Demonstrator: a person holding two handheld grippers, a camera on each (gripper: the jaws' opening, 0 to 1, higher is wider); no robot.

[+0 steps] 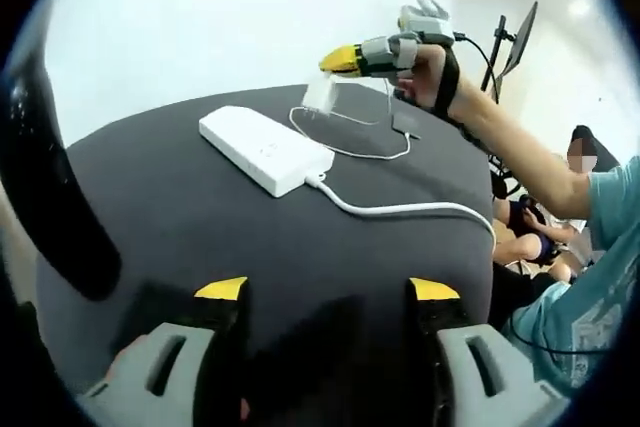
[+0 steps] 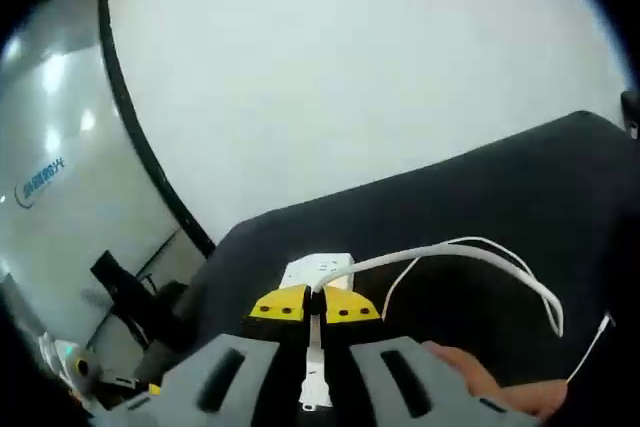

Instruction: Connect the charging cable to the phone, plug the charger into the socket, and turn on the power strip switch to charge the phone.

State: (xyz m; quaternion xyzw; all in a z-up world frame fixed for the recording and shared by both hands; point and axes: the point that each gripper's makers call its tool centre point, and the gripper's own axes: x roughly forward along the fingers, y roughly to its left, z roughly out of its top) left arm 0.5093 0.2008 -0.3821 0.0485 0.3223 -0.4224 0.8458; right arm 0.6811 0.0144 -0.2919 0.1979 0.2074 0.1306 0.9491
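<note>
Spanning the whole work area ahead of both grippers, the dark round table (image 1: 180,217) carries every task item. On it, well ahead of the left gripper (image 1: 328,292) and slightly to its left, lies the white power strip (image 1: 262,149), its thick white cord (image 1: 400,209) running off toward the table's right edge. The left gripper hangs low over the near edge with its jaws spread wide and nothing between them.

Beyond the strip, the right gripper (image 1: 335,61) is raised above the table, with the person's hand (image 1: 430,72) wrapped around it. In the right gripper view its yellow tips are pressed together on a thin white cable (image 2: 313,362) (presumably the charging cable), which trails down between the jaws. A pale block (image 1: 320,97) hangs just beneath those tips in the left gripper view; whether it is the charger cannot be told. A small dark flat object (image 1: 405,125) beside the thin cable loop, below the right gripper, may be the phone; this too is uncertain.

Hazards, judged from this state:
- The grip is on a thin cable, so the cable may slide through the closed tips under its own weight.
- Lifting further could tension the cable and drag whatever is attached.
- The slack loop could snag on the strip during the approach to the socket.
</note>
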